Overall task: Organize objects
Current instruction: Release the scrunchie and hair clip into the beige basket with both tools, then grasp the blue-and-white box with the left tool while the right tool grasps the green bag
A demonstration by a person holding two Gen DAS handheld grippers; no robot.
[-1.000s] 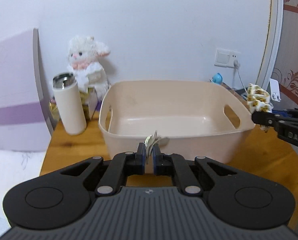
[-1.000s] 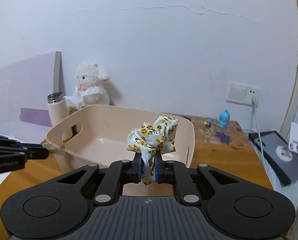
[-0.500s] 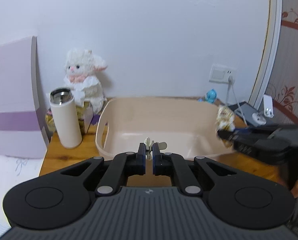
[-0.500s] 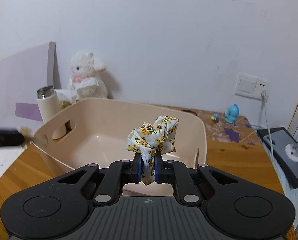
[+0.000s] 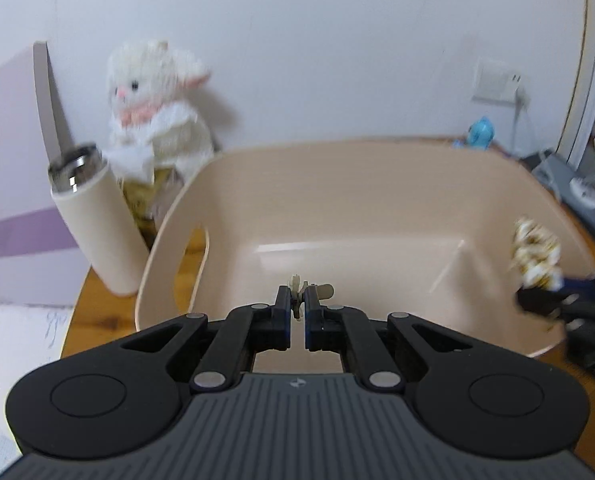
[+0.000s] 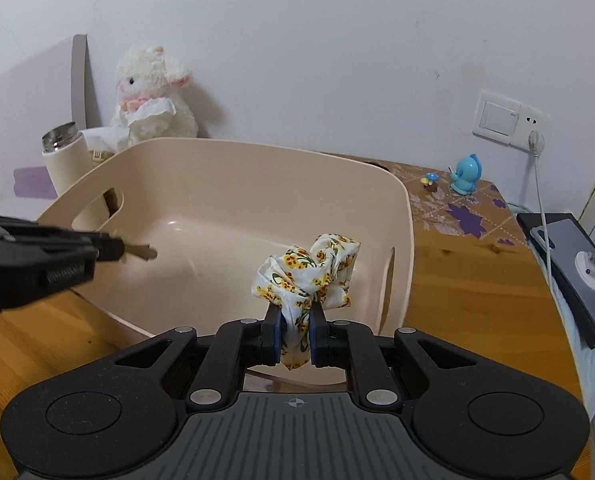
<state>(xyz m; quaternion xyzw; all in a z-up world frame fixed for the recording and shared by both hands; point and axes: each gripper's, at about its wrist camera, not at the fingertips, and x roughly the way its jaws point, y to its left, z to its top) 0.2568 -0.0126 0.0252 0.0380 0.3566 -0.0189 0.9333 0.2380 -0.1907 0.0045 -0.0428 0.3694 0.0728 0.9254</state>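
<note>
A beige plastic basin with handle slots stands on the wooden table. My left gripper is shut on a small pale beige clip and holds it over the basin's near rim; it shows from the left in the right wrist view, with the clip sticking out over the basin. My right gripper is shut on a floral yellow-and-white scrunchie above the basin's near right side. The scrunchie also shows in the left wrist view.
A cream thermos and a white plush lamb stand left of the basin by the wall. A blue toy figure, a wall socket with a cable and a grey tablet are at the right.
Both grippers have moved forward and over the basin, each still holding its object. The right gripper has come in over the basin's right rim.
</note>
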